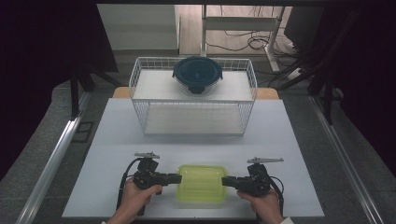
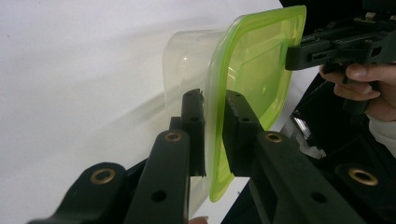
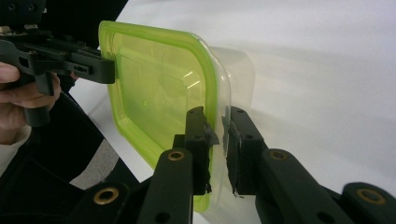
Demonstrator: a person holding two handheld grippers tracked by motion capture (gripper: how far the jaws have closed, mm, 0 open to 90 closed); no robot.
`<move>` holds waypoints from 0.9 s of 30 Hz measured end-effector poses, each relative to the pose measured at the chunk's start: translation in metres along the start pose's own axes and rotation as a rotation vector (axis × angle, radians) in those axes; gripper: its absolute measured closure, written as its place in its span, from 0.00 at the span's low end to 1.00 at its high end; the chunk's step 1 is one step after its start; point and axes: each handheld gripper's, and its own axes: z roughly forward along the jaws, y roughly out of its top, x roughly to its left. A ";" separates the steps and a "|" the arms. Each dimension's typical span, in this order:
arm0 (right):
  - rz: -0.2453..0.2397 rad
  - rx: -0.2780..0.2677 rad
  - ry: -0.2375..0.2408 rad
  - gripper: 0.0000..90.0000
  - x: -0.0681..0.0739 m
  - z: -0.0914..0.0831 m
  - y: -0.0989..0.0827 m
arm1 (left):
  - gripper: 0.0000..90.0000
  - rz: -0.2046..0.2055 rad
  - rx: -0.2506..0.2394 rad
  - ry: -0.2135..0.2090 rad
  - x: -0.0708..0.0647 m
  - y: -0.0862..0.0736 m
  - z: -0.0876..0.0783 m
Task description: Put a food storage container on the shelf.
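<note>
A clear rectangular container (image 1: 201, 183) with a lime-green lid rests on the white table (image 1: 116, 140) near its front edge, between my two hands. My left gripper (image 1: 180, 178) is shut on the left rim of the lid. In the left gripper view, the jaws (image 2: 215, 123) pinch the green edge of the container (image 2: 254, 65). My right gripper (image 1: 223, 181) grips the opposite rim. The right gripper view has its jaws (image 3: 218, 140) clamped on the edge of the container (image 3: 154, 84). Each gripper view also catches the other gripper on the far rim: the right gripper (image 2: 289, 56) and the left gripper (image 3: 109, 71).
A white wire rack (image 1: 140, 79) stands at the back of the table. A round glass bowl with a dark lid (image 1: 197, 72) sits on its top shelf. Bare table lies between the rack and the container. Desk legs and cables are on the floor beyond.
</note>
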 end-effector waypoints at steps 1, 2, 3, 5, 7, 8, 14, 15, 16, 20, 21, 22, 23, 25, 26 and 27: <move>-0.001 -0.002 -0.001 0.88 0.000 0.000 0.001 | 0.89 0.001 0.000 0.000 0.000 0.000 0.000; -0.004 -0.002 -0.002 0.88 0.000 0.000 0.001 | 0.89 0.004 -0.001 0.001 0.000 0.001 0.000; -0.009 -0.004 -0.003 0.88 0.000 0.000 0.002 | 0.89 0.001 -0.003 0.001 0.000 0.002 0.000; -0.011 -0.007 -0.005 0.88 0.001 -0.001 0.004 | 0.89 0.003 -0.006 0.003 0.000 0.002 -0.001; -0.019 -0.012 -0.006 0.88 0.002 -0.001 0.005 | 0.89 0.005 -0.013 0.002 -0.001 0.003 -0.003; -0.024 -0.014 -0.007 0.88 0.003 -0.001 0.006 | 0.89 0.008 -0.015 0.005 -0.001 0.004 -0.004; -0.043 -0.036 -0.006 0.88 0.007 -0.004 0.012 | 0.89 0.022 -0.034 0.008 -0.004 0.009 -0.008; -0.048 -0.041 -0.006 0.88 0.007 -0.005 0.014 | 0.89 0.025 -0.037 0.006 -0.004 0.010 -0.009; -0.051 -0.042 -0.006 0.88 0.007 -0.005 0.015 | 0.89 0.027 -0.038 0.007 -0.004 0.011 -0.009; -0.067 -0.049 -0.013 0.88 0.009 -0.006 0.020 | 0.89 0.031 -0.048 0.012 -0.005 0.015 -0.011; -0.067 -0.051 -0.013 0.88 0.009 -0.006 0.021 | 0.89 0.034 -0.048 0.012 -0.005 0.015 -0.011; -0.068 -0.053 -0.013 0.88 0.009 -0.006 0.021 | 0.89 0.033 -0.051 0.014 -0.006 0.016 -0.012; -0.070 -0.055 -0.012 0.88 0.009 -0.006 0.023 | 0.89 0.033 -0.052 0.017 -0.006 0.017 -0.012; -0.074 -0.062 -0.013 0.88 0.009 -0.007 0.026 | 0.89 0.037 -0.057 0.015 -0.005 0.020 -0.013; -0.077 -0.064 -0.013 0.88 0.010 -0.007 0.027 | 0.89 0.036 -0.059 0.016 -0.006 0.021 -0.014; -0.079 -0.066 -0.012 0.88 0.010 -0.008 0.029 | 0.89 0.039 -0.061 0.014 -0.006 0.022 -0.014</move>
